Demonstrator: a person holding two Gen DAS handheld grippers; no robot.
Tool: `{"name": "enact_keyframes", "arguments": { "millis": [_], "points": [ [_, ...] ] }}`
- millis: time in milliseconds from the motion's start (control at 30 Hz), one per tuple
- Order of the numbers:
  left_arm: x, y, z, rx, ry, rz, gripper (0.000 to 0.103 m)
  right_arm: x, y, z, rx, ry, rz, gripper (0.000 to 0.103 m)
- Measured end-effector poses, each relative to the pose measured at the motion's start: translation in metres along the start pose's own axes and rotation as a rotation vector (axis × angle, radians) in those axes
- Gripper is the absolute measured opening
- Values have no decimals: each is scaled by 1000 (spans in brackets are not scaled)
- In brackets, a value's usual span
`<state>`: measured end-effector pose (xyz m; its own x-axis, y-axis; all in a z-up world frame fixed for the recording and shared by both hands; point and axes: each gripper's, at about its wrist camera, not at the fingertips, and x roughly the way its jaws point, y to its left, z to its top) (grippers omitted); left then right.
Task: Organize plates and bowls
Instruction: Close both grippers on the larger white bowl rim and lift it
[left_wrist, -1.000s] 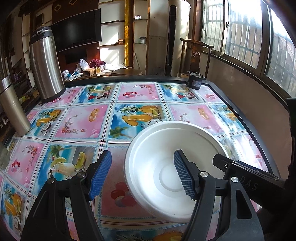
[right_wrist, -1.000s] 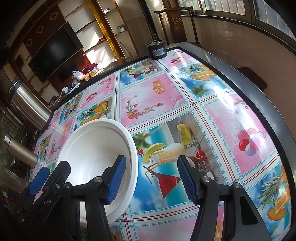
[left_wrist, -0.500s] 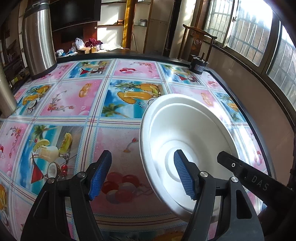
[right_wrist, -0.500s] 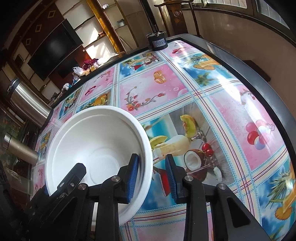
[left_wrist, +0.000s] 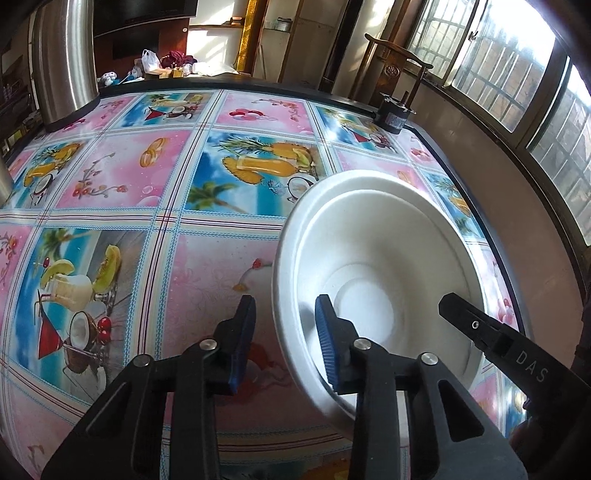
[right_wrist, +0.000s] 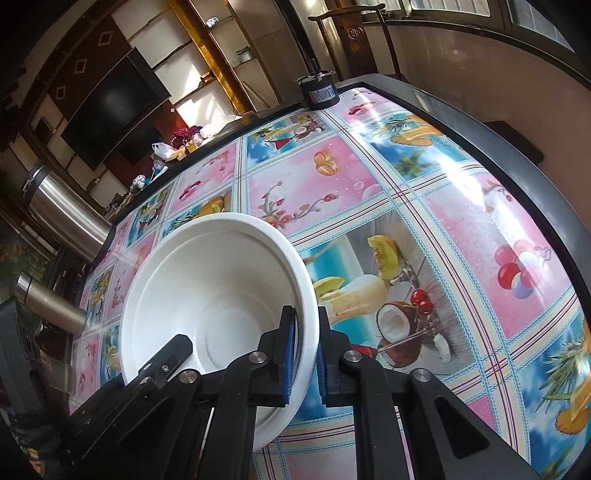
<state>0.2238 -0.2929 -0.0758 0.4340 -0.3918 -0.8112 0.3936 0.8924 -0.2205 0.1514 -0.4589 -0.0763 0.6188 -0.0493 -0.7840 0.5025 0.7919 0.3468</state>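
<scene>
Right hand-held gripper (right_wrist: 306, 354) is clamped on the white foam bowl's (right_wrist: 221, 295) rim, bowl tilted above the fruit-print surface (right_wrist: 461, 229). Left hand-held gripper (left_wrist: 283, 341) straddles the opposite rim, gaping, not pinching.

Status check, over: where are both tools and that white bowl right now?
Right tool shut on white bowl rim. Left tool straddling opposite rim, a gap showing at both pads. Nothing blocking on the tablecloth.

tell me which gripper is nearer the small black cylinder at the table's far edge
Hard to call; both sit at the near side, far from the black cylinder. The right gripper pinches the white bowl's rim; the left gripper straddles the opposite rim, not fully closed.
</scene>
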Motion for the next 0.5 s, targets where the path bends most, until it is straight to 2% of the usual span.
{"name": "enact_keyframes", "arguments": {
  "millis": [33,100,167,333,500],
  "points": [
    [0,-1,0,6,4,-3,24,0,-1,0,7,4,10,10],
    [-2,-5,-1,17,5,-10,13,0,-2,0,22,13,29,10],
    [-4,-8,-2,32,3,-6,10,0,-3,-1,31,16,38,9],
    [-9,-7,-10,53,1,19,9,-6,-1,-1,49,27,86,8],
    [-34,3,-21,65,-49,72,10,-19,15,-13,28,37,138,8]
  ]
}}
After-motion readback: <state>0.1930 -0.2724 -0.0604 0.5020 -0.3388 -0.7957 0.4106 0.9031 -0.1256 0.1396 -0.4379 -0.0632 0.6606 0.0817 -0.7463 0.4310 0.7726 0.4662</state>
